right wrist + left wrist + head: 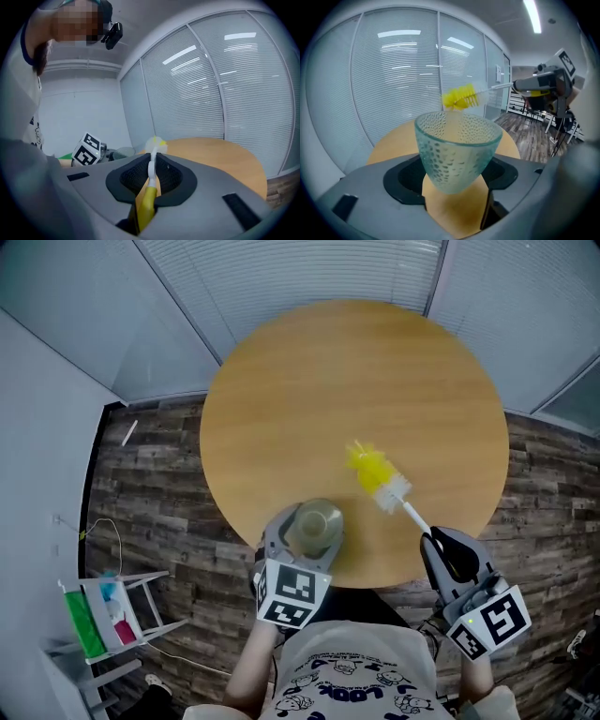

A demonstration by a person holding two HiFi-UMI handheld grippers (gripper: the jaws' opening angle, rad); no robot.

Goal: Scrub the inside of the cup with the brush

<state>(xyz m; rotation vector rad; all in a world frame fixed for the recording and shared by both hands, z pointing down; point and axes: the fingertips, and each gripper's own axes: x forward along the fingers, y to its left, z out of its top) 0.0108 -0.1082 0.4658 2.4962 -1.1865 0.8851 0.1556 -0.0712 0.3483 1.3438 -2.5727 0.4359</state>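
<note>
My left gripper (302, 538) is shut on a clear dimpled glass cup (456, 149), held upright above the near edge of the round wooden table (281, 409); from the head view the cup (314, 524) shows its open mouth. My right gripper (450, 554) is shut on the handle of a bottle brush (149, 178). The brush's yellow and white bristle head (377, 474) hangs over the table, up and to the right of the cup and apart from it. In the left gripper view the brush (461, 97) floats just behind the cup's rim.
The table's bare top (393, 140) stretches beyond the cup. Window blinds (309, 268) run behind it. A small white stand with green and red items (103, 610) sits on the dark plank floor (141, 484) at the lower left.
</note>
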